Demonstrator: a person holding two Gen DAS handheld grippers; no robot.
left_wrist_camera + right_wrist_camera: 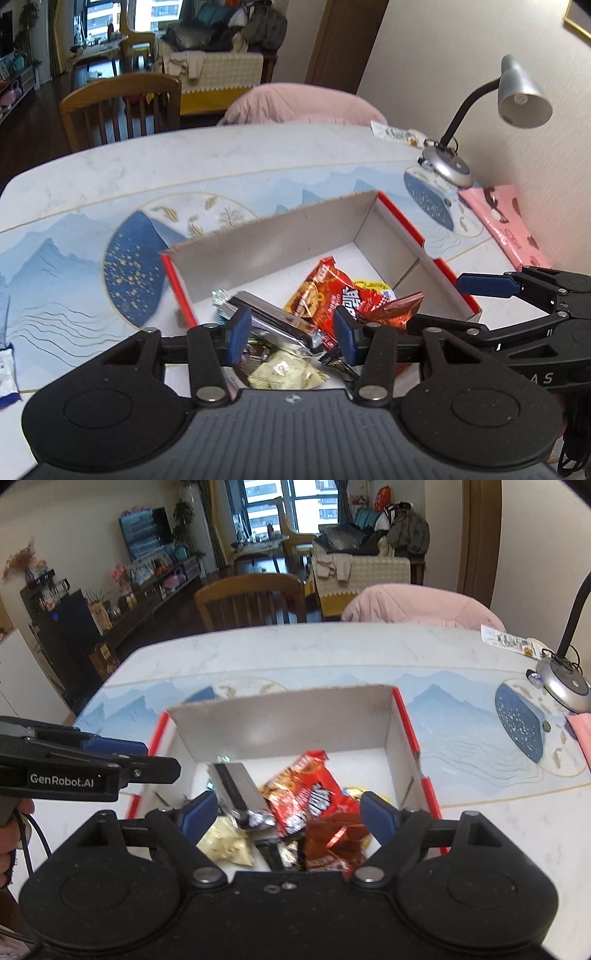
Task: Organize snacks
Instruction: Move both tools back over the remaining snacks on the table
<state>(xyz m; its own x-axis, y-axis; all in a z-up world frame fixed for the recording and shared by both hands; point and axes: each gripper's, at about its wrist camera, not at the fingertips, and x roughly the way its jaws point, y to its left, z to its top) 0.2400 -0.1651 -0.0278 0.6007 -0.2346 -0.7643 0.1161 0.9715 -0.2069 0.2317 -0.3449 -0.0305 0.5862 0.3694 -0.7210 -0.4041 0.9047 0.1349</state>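
A red-edged cardboard box (280, 232) (288, 716) stands on the table and holds several snacks: a silver foil bar (273, 319) (236, 782), a red packet (325, 295) (306, 794), a pale cream packet (284, 374) (229, 843) and a dark orange wrapper (332, 843). My left gripper (291, 332) is open over the box's near end, empty, with the silver bar lying between its fingers. My right gripper (286, 812) is open and empty above the snacks. Each gripper shows from the side in the other's view: the right one (517, 291) and the left one (110, 760).
A grey desk lamp (517, 92) stands at the table's right, by the wall. A pink packet (506, 225) lies beside it. A blue-and-white packet (7, 373) lies at the left edge. A small packet (509, 640) lies at the far right corner. Chairs (255, 598) stand behind the table.
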